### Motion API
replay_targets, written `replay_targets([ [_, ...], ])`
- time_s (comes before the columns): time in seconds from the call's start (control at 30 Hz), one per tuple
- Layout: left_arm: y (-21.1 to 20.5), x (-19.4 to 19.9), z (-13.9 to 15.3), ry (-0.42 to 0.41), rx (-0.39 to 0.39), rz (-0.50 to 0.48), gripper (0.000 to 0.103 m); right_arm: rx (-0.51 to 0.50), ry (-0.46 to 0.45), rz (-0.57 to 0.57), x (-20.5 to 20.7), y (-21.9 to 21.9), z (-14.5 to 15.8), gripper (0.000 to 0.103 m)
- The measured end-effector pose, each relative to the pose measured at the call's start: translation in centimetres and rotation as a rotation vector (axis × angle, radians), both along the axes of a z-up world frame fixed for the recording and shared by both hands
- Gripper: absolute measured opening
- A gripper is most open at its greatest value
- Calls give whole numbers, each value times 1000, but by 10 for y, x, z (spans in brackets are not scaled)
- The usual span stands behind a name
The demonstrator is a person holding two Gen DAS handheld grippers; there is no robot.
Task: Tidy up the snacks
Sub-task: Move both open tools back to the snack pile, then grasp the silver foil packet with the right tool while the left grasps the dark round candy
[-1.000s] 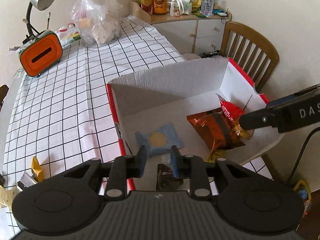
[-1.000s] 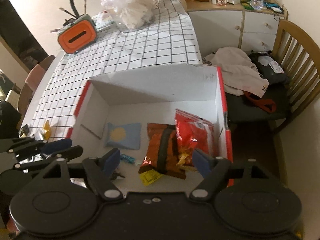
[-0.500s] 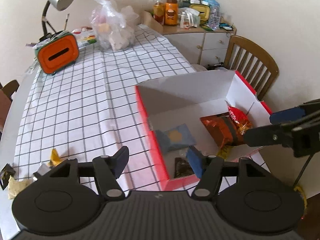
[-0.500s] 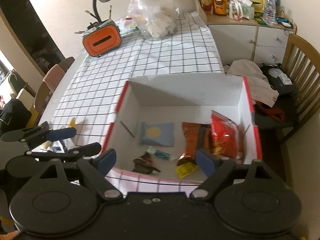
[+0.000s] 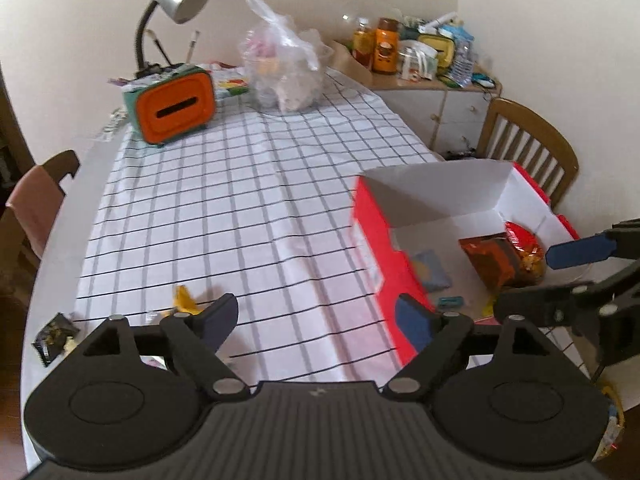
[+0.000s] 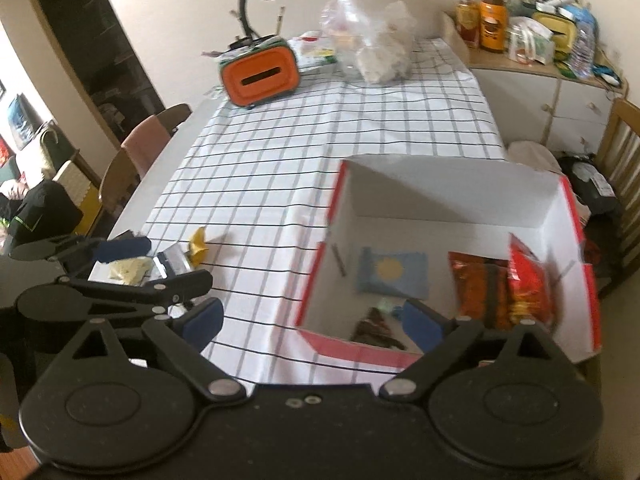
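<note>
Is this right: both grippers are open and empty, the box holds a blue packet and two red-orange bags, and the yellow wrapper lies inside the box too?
Not quite. The yellow wrapper lies on the tablecloth, left of the box, as the right wrist view shows. The rest holds: the left gripper and right gripper are open and empty, and the box holds the blue packet and two red-orange bags.

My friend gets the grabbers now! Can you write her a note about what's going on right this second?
Left tongs: open, empty, over the checked tablecloth.
Right tongs: open, empty, at the near edge of the red-and-white cardboard box.
Done: the box holds a blue square packet, an orange crinkly bag, a red crinkly bag, a dark small wrapper and some small bits.
Left: the yellow wrapper, a silver foil wrapper, a pale packet and a black wrapper lie on the table's near left part.
</note>
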State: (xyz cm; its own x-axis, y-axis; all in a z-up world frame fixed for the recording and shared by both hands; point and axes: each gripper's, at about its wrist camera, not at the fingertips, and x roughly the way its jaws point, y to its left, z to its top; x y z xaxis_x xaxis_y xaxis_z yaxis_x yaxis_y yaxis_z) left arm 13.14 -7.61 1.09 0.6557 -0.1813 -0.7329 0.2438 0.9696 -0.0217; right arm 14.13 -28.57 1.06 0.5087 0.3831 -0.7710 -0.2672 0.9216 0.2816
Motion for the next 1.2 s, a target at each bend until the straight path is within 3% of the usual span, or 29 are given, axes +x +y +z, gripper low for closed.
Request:
replay_targets([
  [0.4,90,-14,-13,-29,38,91,86,1,-12,110,0,83,-16,98],
  [0.67,146,-21,-39,26,36,172,86,-7,-29,196,9,131,-31,98],
  [0.93,184,-22,-74,86,13,262,86,-91,-34,311,25,177,-54,96],
  [1.2,199,-16,-103,121,5,274,86,-183,-45,435,38,213,-76,92],
])
